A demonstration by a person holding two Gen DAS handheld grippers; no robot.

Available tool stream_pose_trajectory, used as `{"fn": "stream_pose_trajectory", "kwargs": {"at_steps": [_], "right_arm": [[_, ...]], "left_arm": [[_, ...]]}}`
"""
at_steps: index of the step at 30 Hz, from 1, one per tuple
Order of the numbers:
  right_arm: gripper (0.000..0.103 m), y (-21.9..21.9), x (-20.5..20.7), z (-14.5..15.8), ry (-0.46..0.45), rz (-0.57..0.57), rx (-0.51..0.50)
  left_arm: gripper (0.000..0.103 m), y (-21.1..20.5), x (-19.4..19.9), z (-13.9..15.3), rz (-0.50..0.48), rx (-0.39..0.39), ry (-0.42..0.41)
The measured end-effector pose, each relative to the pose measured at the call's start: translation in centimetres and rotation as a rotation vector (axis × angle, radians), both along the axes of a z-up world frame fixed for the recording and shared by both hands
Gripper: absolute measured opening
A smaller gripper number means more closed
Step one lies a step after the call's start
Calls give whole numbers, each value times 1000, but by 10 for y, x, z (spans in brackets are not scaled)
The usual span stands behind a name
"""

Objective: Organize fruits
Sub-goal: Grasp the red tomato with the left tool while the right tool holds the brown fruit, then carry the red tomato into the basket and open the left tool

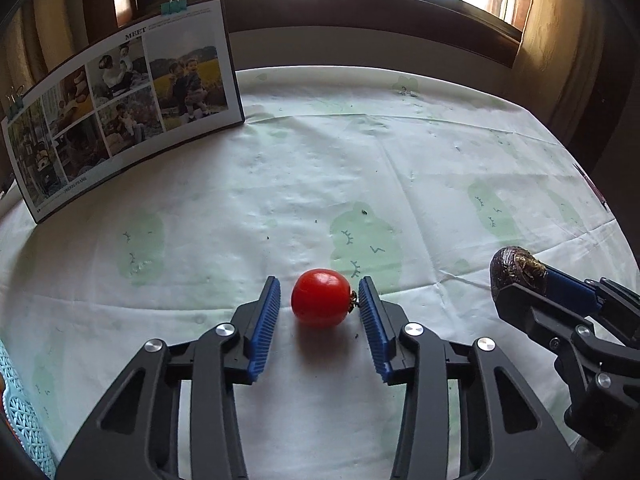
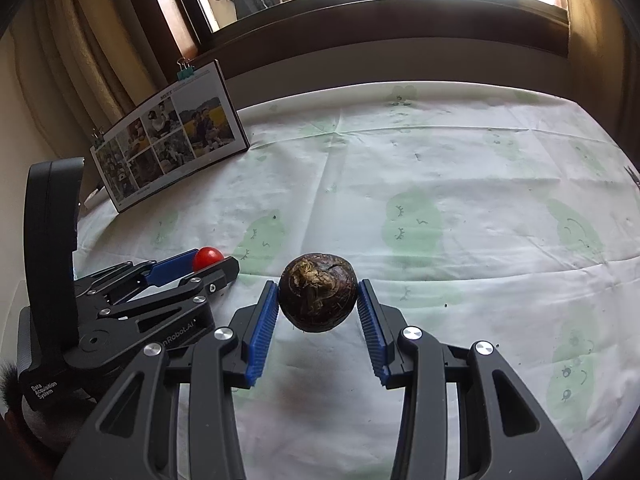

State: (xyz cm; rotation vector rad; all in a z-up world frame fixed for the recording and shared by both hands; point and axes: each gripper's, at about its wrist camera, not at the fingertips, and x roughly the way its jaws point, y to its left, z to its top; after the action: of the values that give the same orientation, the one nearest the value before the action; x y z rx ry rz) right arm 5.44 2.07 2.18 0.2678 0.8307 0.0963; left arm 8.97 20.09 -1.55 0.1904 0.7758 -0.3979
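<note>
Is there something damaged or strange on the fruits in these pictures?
The dark round fruit in the right gripper looks wrinkled, with a dried, flaky patch. The tomato looks smooth and whole.

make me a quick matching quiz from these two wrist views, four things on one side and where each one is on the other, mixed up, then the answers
Things:
1. red tomato
2. dark brown fruit
3. photo board
4. teal basket

Places:
A. standing at the far left of the table, clipped on top
B. between the fingers of the right gripper
C. at the near left edge of the left wrist view
D. between the fingers of the left gripper

Pairs: 1-D, 2-B, 3-A, 4-C
</note>
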Motion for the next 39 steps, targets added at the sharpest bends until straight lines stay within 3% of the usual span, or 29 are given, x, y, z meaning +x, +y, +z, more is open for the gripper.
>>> {"fn": "stream_pose_trajectory", "kwargs": {"at_steps": [2, 7, 19, 39], "right_arm": [[41, -1, -1, 0, -2, 2, 1], [41, -2, -2, 2, -12, 0, -1], [41, 3, -7, 8, -33, 15, -8], [41, 14, -14, 9, -42, 48, -13]], "left_arm": [[34, 3, -3, 0, 0, -18, 5], [34, 12, -11, 3, 17, -34, -2], [32, 39, -38, 31, 94, -29, -119], [32, 127, -80, 71, 286, -86, -247]]}}
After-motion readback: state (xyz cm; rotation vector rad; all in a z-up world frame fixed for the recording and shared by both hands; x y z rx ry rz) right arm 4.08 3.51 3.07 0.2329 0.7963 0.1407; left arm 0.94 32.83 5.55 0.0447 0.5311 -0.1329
